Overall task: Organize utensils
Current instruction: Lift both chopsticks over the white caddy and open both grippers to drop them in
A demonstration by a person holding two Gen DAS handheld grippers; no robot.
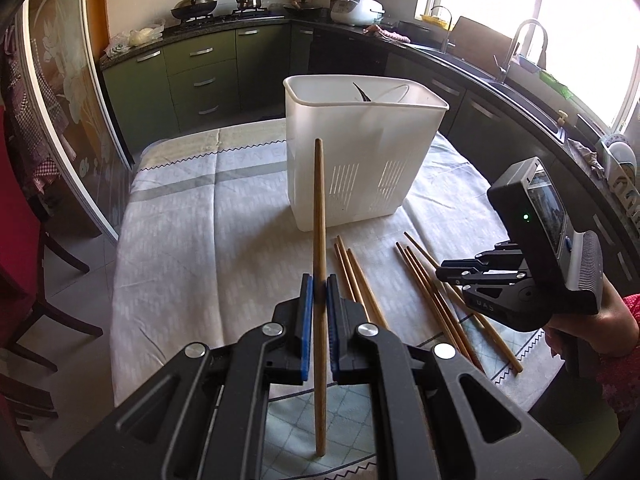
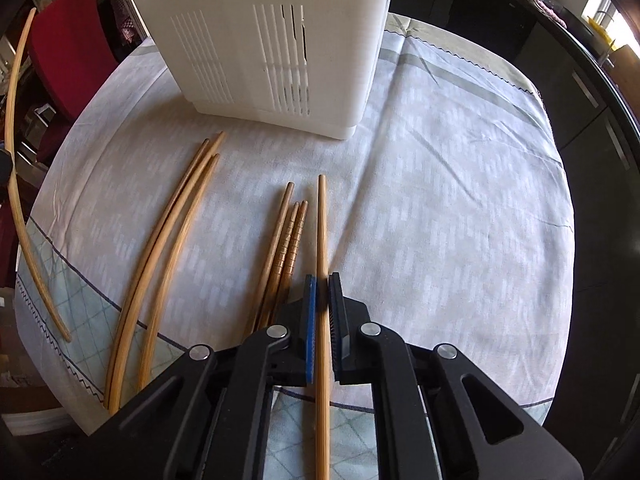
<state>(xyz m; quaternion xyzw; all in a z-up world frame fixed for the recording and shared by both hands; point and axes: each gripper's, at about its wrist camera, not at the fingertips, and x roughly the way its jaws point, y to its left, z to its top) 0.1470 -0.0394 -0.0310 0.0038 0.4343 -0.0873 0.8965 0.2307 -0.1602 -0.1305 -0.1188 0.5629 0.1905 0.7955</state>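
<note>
My left gripper [image 1: 319,280] is shut on one wooden chopstick [image 1: 319,220], held above the table with its tip up toward the white slotted utensil holder [image 1: 360,160]. The same chopstick [image 2: 16,160] shows at the far left of the right wrist view. My right gripper [image 2: 322,280] is shut on another chopstick [image 2: 321,220], which points at the holder [image 2: 240,60]; I cannot tell whether it is off the cloth. Three loose chopsticks [image 2: 176,232] lie to the left and three more [image 2: 290,236] right beside the right gripper [image 1: 444,274].
A pale patterned cloth [image 1: 180,240] covers the table. A dark utensil [image 1: 362,94] stands inside the holder. A red chair [image 1: 24,240] is at the table's left, and a dark counter with a sink tap [image 1: 520,48] runs along the right. A hand [image 1: 612,320] holds the right gripper.
</note>
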